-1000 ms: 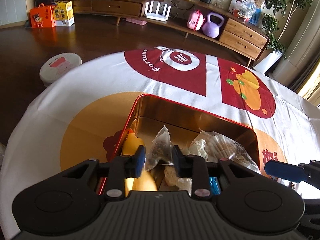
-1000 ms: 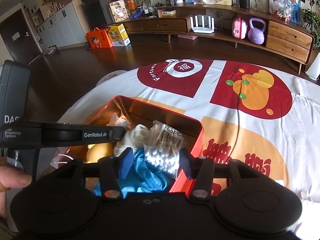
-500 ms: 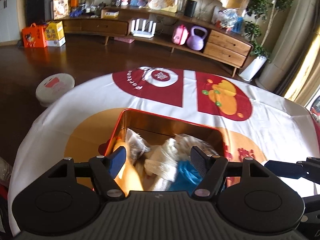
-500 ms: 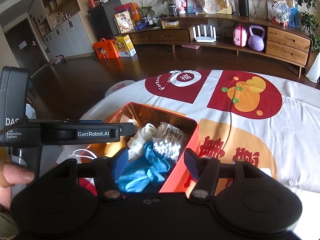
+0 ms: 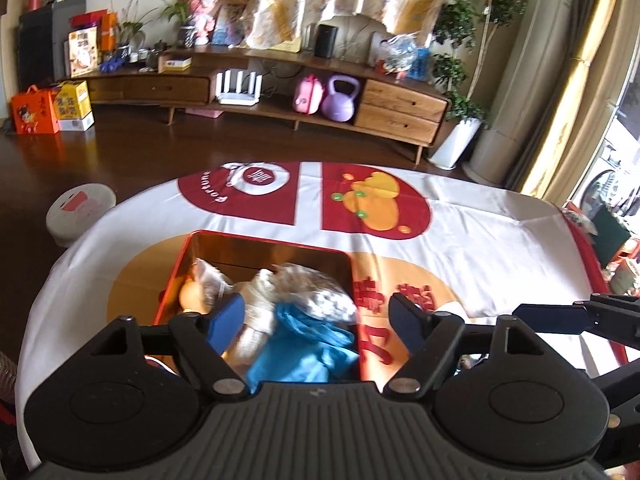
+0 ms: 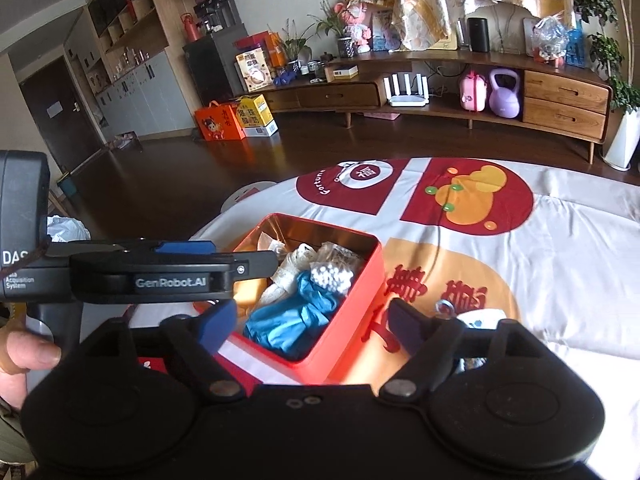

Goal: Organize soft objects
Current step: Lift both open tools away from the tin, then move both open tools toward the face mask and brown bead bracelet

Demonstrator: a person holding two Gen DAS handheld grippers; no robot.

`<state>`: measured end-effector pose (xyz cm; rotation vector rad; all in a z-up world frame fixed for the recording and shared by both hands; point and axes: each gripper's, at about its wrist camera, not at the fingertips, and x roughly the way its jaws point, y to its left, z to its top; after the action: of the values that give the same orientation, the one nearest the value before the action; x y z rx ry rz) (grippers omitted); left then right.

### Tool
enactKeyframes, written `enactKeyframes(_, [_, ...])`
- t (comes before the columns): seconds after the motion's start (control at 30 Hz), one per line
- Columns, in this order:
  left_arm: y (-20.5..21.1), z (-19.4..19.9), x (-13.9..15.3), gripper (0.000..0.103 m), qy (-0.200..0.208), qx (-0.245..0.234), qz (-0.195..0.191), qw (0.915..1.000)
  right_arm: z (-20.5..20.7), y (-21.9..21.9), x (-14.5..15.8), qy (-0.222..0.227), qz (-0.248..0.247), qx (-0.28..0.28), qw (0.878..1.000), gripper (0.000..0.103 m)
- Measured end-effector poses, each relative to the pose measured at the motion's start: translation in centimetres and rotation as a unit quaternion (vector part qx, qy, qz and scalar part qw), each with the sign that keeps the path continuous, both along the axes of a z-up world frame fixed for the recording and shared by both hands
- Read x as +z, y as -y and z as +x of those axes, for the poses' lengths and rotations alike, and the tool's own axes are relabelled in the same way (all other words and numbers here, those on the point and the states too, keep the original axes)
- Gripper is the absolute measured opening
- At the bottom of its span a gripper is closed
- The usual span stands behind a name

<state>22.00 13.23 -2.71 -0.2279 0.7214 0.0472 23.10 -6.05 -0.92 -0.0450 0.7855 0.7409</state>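
My left hand-held gripper (image 5: 316,316) blocks the near end of the red tin (image 6: 352,316); left view blurry, contents hard to separate. Tin sits near the worktop's (image 6: 560,248) left edge, holding blue gloves (image 6: 296,320), a cotton-swab bag (image 6: 334,270), whitish gauze (image 6: 290,272), something yellow (image 5: 188,294). Both hand-held grippers spread wide, empty, right one (image 6: 310,322) over the tin's near corner.

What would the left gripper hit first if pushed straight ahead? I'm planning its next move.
Probably the blue glove in the red tin, which lies between the left gripper's open fingers; depth is uncertain.
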Motion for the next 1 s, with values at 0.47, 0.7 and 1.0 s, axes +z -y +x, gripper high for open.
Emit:
enactKeyframes(0.47, [5.4,-1.5,-0.1,0.089,0.006,-0.058,-0.006,0.9983,-2.4,6.9,-0.3,0.023,-0.013,-0.019,0.999,0.099])
enactKeyframes(0.7, [8.9,-1.8,-1.6,0.09,0.008,-0.091,0.02,0.9956,-1.9,10.1,-1.7,0.034,-0.04,-0.047,0.998,0.099])
enactKeyframes(1.0, [11.0,-1.2,-5.0,0.091,-0.013,-0.082,0.008,0.9966,1.7,13.0,-3.3,0.017,-0.049,-0.085,0.995,0.099])
